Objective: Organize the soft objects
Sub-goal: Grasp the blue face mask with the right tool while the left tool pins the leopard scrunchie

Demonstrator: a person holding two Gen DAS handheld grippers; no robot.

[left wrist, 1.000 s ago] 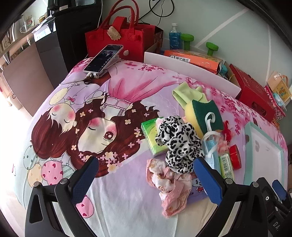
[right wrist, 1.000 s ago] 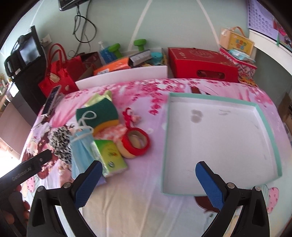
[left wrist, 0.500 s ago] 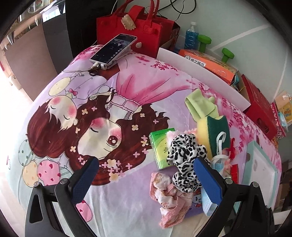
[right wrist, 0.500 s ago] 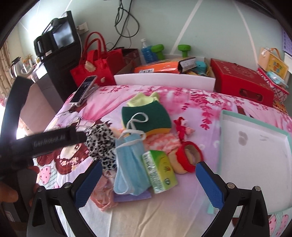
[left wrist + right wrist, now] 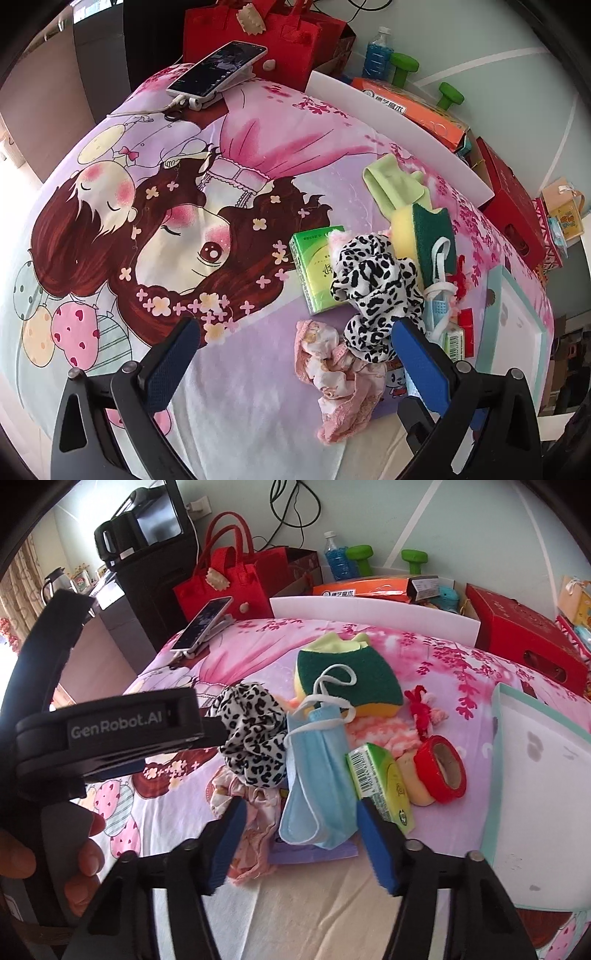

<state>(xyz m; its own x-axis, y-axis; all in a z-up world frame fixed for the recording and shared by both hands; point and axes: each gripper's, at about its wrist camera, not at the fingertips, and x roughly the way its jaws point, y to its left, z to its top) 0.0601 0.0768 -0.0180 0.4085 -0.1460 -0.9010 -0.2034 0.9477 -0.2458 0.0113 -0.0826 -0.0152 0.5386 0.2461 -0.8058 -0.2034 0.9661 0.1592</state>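
Note:
A pile of soft things lies on the cartoon bedsheet: a leopard-print cloth (image 5: 373,288) (image 5: 255,734), a crumpled pink cloth (image 5: 332,376) (image 5: 251,812), a blue face mask (image 5: 317,775), a green-and-yellow sponge (image 5: 347,679) (image 5: 424,229) and a pale green cloth (image 5: 395,184). My right gripper (image 5: 303,843) hangs just above the mask's near end. Its jaws are closing, the mask lies between them, and a gap still shows on the left side. My left gripper (image 5: 295,365) is open over the pink cloth, its right finger beside the leopard cloth.
A white tray with a teal rim (image 5: 543,794) (image 5: 513,332) lies right of the pile. Green tissue packs (image 5: 380,786) (image 5: 317,266) and a red tape roll (image 5: 443,768) sit among the soft things. A phone (image 5: 218,70), a red bag (image 5: 221,583) and boxes line the far edge.
My right gripper swung left from in front of the tray to the pile, and its jaws narrowed around the mask. My left gripper came slightly closer to the pink and leopard cloths.

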